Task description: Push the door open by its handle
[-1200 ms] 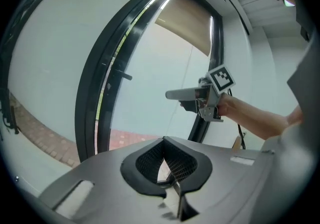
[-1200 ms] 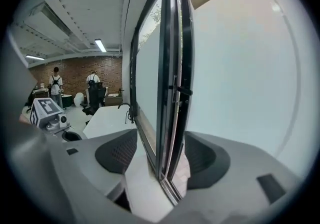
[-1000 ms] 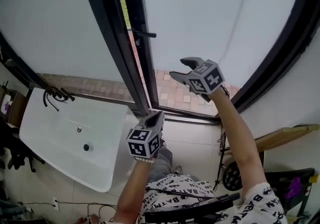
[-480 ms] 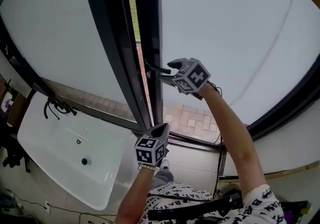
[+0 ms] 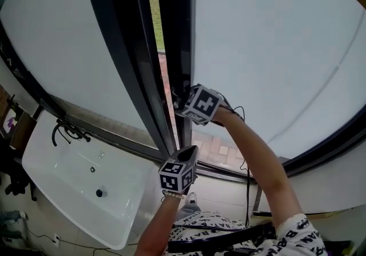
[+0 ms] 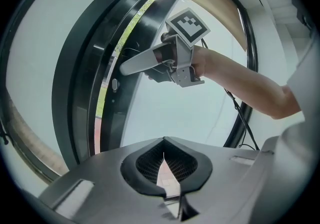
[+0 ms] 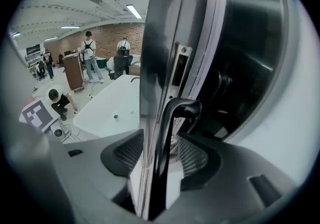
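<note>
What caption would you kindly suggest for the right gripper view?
Right gripper closing, fingers either side of the black door handle.

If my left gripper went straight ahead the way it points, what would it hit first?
Probably the door's frosted glass, just right of the dark frame, though how far the left gripper is from it is unclear.

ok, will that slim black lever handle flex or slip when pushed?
Probably stiff: the slim black lever handle looks solid, fixed to the dark door frame. Glossy, so possibly slippery; the fingers of the right gripper are closing around it, which should help.
</note>
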{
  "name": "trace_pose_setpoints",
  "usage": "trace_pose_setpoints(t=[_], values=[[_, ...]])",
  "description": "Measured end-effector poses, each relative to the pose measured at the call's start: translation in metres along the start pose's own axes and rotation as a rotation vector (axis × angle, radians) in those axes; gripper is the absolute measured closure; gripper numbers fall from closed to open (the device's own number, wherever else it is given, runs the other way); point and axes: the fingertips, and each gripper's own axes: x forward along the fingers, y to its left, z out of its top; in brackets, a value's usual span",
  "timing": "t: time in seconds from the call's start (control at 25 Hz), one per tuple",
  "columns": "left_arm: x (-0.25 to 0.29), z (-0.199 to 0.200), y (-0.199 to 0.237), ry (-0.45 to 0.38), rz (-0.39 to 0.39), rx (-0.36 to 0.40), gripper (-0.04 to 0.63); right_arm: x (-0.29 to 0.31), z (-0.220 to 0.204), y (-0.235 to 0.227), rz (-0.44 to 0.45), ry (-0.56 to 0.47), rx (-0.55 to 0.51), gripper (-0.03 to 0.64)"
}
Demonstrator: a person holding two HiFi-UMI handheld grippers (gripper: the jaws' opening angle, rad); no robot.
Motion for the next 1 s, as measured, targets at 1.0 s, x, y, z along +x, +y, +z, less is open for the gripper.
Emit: trace_pose_setpoints(t=[1.0], values=[[0.055, 0.028, 0.007, 0.031, -0.104, 0.002, 0.609, 0.006, 0.025, -0.021, 0.000, -0.028, 0.004, 0.597]])
